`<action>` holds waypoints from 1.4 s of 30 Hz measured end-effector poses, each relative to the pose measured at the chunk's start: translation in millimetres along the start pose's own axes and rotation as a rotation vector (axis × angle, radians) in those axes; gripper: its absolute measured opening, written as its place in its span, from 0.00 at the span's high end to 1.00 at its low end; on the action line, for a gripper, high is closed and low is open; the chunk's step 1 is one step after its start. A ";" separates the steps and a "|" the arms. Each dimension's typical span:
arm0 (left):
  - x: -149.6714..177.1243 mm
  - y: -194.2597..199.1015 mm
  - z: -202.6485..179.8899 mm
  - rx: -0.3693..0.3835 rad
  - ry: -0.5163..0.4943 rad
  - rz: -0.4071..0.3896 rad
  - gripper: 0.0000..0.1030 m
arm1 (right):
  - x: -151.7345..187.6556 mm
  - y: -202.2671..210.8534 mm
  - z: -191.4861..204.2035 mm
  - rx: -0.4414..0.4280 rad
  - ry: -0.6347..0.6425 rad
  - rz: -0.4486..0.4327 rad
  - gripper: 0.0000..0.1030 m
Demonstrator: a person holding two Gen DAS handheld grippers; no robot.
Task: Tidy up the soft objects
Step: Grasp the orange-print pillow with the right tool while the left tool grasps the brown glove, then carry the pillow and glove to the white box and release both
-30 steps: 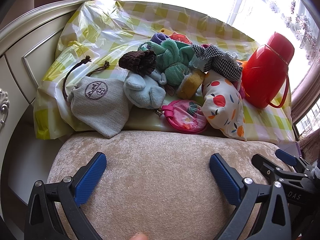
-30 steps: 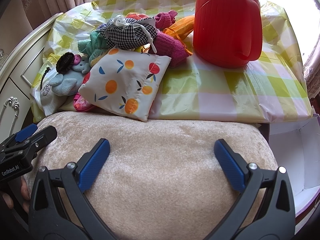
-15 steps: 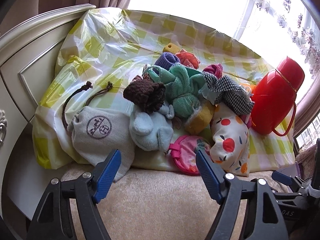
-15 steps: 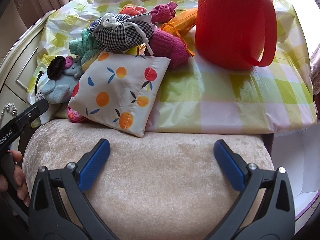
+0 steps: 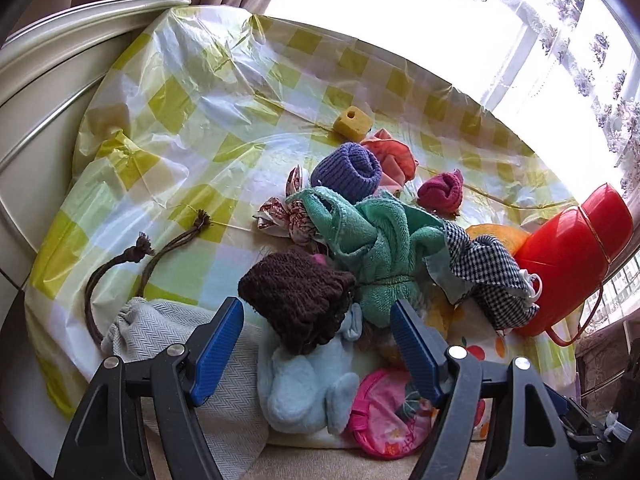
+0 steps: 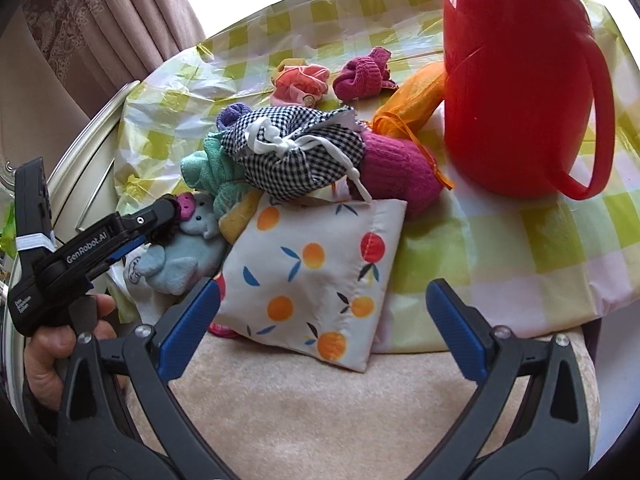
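A heap of soft things lies on the checked plastic tablecloth. My left gripper is open, its jaws either side of a brown knitted item that sits on a light blue plush elephant. Around it lie a grey drawstring pouch, a green towel toy, a purple knit roll and a gingham pouch. My right gripper is open and empty above the beige cushion, just in front of the fruit-print pouch. The left gripper also shows in the right wrist view.
A tall red thermos jug stands at the right of the heap. A yellow sponge cube, a pink purse, magenta socks and an orange mesh bag lie about. A cream dresser is on the left.
My left gripper has moved forward and up from the cushion over the heap, its jaws now framing the brown knitted item. My right gripper has moved forward towards the fruit-print pouch.
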State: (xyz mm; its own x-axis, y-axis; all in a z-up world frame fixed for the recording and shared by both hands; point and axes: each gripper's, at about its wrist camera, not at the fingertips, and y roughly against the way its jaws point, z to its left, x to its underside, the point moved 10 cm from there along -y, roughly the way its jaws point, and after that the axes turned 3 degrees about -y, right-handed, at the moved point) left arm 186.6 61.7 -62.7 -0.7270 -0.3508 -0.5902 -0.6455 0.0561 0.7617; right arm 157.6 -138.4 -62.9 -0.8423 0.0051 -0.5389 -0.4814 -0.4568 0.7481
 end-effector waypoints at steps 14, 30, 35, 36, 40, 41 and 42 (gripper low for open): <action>-1.2 2.8 -9.0 0.005 -0.039 -0.042 0.67 | -13.9 -44.7 10.7 0.008 -0.100 0.075 0.00; 19.7 36.7 -39.2 0.072 -0.068 -0.074 0.68 | 6.0 -57.8 -6.8 0.061 -0.079 0.191 0.19; 27.0 43.8 -45.1 0.082 -0.068 -0.074 0.68 | 9.6 -40.4 -10.3 0.031 -0.070 0.175 0.22; 28.3 46.1 -46.7 0.086 -0.070 -0.076 0.68 | 9.8 -33.3 -11.3 0.028 -0.067 0.167 0.22; 35.4 53.0 -57.8 0.102 -0.089 -0.079 0.68 | 12.3 -7.5 -14.9 0.015 -0.030 0.115 0.22; 38.2 53.9 -62.1 0.109 -0.096 -0.075 0.68 | 14.5 -1.0 -17.9 0.014 -0.026 0.103 0.22; 41.1 54.8 -66.9 0.115 -0.104 -0.073 0.68 | 15.5 5.5 -21.4 0.015 -0.024 0.091 0.22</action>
State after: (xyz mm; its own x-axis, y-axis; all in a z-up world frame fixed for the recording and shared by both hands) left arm 137.0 -12.2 -27.4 -0.6939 -0.2594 -0.6717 -0.7155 0.1428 0.6839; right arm 147.1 -159.9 -75.5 -0.8882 -0.0142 -0.4593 -0.4062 -0.4430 0.7992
